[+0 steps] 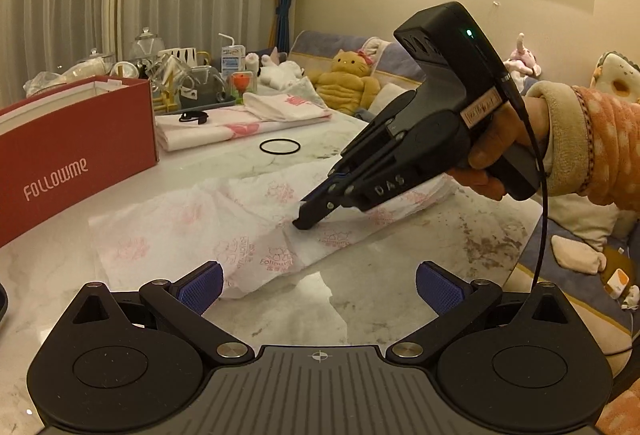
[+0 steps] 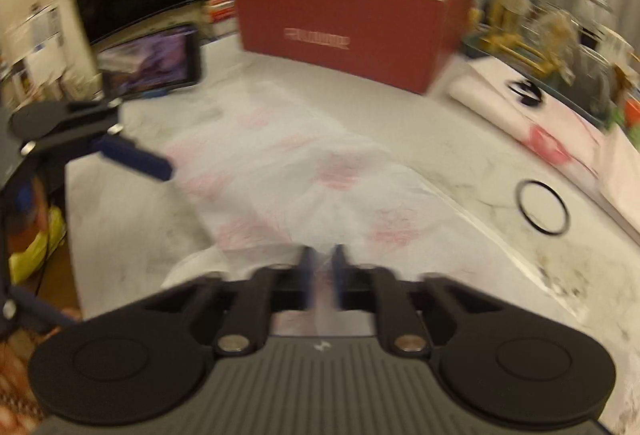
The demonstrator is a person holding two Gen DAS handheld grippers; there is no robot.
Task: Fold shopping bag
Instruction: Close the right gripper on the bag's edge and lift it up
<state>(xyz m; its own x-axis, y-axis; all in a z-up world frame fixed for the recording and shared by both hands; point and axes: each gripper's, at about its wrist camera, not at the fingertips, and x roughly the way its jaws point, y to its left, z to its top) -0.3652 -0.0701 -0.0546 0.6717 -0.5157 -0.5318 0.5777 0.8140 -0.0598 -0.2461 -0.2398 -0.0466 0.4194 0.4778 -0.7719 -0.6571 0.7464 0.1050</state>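
Observation:
A white shopping bag point(image 1: 224, 227) with pink print lies crumpled across the marble table point(image 1: 420, 267). In the left wrist view my left gripper point(image 1: 319, 285) stands open just short of the bag's near edge, nothing between its blue pads point(image 1: 202, 285). My right gripper point(image 1: 306, 217), held by a hand in an orange sleeve, points down onto the bag's middle with its tips together on a fold of the bag. The blurred right wrist view shows that right gripper point(image 2: 323, 261) shut on the bag point(image 2: 320, 171), with thin white material pinched between the fingers.
A red box point(image 1: 76, 151) stands at the left. Folded bags point(image 1: 224, 127), a black ring point(image 1: 280, 146) and glassware point(image 1: 176, 75) sit behind. A phone point(image 2: 160, 59) leans near the table's far left edge. A sofa with plush toys point(image 1: 348, 79) lies beyond the table.

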